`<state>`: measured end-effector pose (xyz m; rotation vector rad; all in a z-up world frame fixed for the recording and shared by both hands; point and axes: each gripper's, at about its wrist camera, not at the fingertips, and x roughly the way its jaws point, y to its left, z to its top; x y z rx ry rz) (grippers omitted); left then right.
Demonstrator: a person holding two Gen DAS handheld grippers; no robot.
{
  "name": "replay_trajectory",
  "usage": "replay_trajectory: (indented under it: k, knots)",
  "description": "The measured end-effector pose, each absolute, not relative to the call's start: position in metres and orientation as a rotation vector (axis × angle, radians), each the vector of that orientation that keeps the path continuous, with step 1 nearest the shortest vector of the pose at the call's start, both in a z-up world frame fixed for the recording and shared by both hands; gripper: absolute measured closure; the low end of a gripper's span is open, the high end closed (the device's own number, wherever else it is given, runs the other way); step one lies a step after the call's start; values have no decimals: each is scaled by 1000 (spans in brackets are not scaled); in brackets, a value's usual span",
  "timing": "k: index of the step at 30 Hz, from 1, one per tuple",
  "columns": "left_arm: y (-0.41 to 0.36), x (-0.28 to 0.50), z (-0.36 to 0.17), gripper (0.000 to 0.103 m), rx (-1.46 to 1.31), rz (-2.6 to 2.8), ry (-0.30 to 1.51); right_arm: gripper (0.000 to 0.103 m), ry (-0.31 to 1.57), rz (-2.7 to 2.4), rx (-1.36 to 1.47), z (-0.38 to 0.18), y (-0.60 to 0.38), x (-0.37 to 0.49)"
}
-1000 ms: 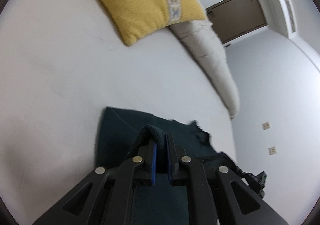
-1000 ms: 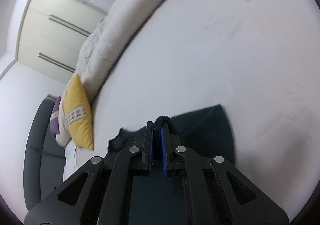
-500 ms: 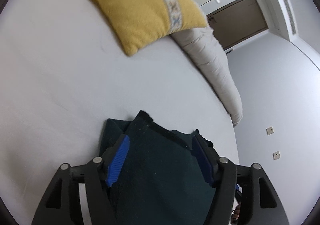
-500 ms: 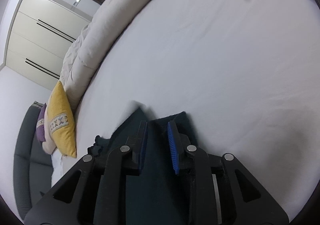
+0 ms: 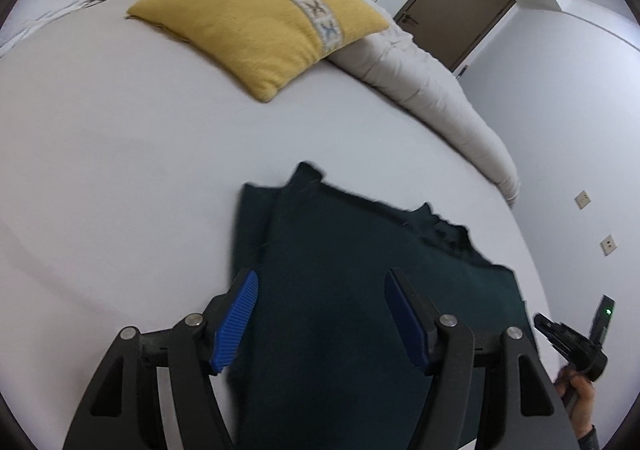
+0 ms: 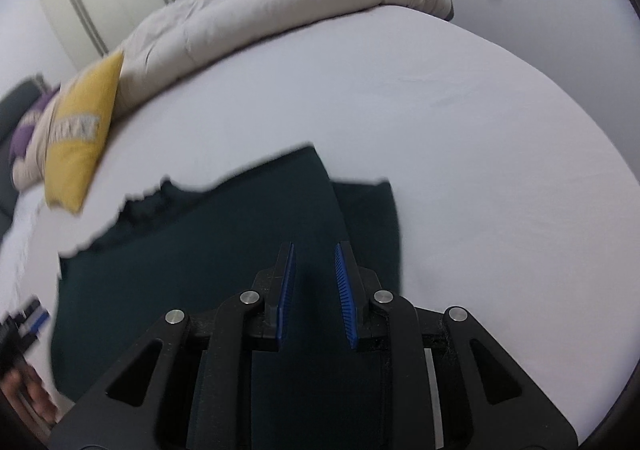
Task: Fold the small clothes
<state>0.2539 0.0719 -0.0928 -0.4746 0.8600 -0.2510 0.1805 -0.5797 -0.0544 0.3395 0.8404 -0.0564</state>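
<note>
Left wrist view: left gripper (image 5: 320, 316) fingers spread wide, holding nothing, above the dark green garment (image 5: 360, 290), which lies doubled over on the white bed sheet (image 5: 120, 170) short of the yellow pillow (image 5: 264, 22).

Right wrist view: right gripper (image 6: 314, 290) fingers apart, empty, over the same garment (image 6: 200, 250). Judgement: one fold laid, edges uneven; next calls for fresh grips on an edge.

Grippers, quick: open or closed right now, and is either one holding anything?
Left gripper: open, holding nothing, above the dark cloth.
Right gripper: open, holding nothing, above the same cloth.
</note>
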Motion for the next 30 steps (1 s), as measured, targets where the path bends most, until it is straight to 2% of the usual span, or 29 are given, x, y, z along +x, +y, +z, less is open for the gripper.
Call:
replay_trajectory:
  k: [4,9,20,23,27,30]
  knots:
    - [73,249,-108,37,-464,-233,899,84,876,-45,286,-69,-579,151]
    - [71,241,-118,62,-420,-207,913,84,876,-2,308,-79,-598,100]
    - [66,222,-114,65,-354,-192,903,83,830,-48,314,-71,-608,62]
    - [67,222,-115,75,-358,-182,904,83,899,-36,285,-84,-606,68]
    - [62,221,-112,84,-316,-180,901,99,891,-54,272,-84,-609,63]
    - [61,222,-109,86,-306,-175,906,103,887,-71,235,-79,-608,56]
